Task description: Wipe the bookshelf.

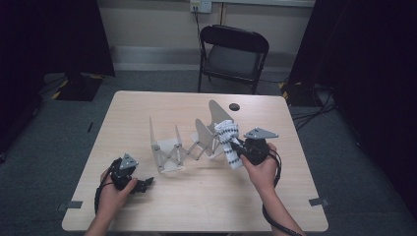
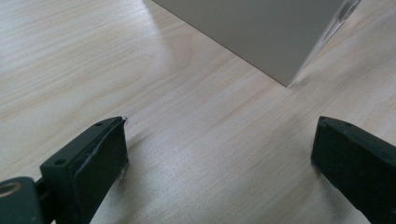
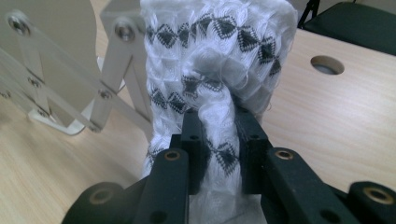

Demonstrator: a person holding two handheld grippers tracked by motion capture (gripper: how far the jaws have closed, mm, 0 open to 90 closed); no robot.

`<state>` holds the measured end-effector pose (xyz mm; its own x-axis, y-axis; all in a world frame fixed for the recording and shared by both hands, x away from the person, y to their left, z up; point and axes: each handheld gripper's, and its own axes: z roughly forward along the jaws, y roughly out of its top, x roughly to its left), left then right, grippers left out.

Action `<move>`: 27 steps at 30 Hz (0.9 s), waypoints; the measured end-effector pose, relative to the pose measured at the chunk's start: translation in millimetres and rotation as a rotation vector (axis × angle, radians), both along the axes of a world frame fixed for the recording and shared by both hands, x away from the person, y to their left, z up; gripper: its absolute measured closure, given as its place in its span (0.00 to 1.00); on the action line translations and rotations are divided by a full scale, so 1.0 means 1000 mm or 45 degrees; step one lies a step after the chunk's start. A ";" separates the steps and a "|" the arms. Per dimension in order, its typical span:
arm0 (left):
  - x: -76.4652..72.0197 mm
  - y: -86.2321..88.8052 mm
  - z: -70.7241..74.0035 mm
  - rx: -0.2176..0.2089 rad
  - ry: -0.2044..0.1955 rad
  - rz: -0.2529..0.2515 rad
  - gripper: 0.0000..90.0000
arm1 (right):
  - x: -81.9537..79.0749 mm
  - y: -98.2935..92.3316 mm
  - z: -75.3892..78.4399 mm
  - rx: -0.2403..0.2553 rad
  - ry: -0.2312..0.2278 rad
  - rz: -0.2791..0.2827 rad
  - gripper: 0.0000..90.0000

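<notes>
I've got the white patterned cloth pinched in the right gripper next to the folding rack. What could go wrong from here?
1. The right gripper pinches only a narrow fold of the cloth; the rest bunches loose and might slip free.
2. The cloth hangs right beside the rack; a loose end could snag on its scissor bars and drag the light rack.
3. The left gripper sits open on the table, apart from the rack, so nothing steadies it.
</notes>
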<state>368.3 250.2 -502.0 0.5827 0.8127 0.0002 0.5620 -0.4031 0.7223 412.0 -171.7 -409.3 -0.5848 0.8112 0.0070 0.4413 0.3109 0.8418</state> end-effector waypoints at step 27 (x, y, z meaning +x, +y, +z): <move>0.000 0.000 0.000 0.000 0.000 0.000 0.04 | -0.006 -0.001 -0.048 -0.007 0.108 -0.006 0.85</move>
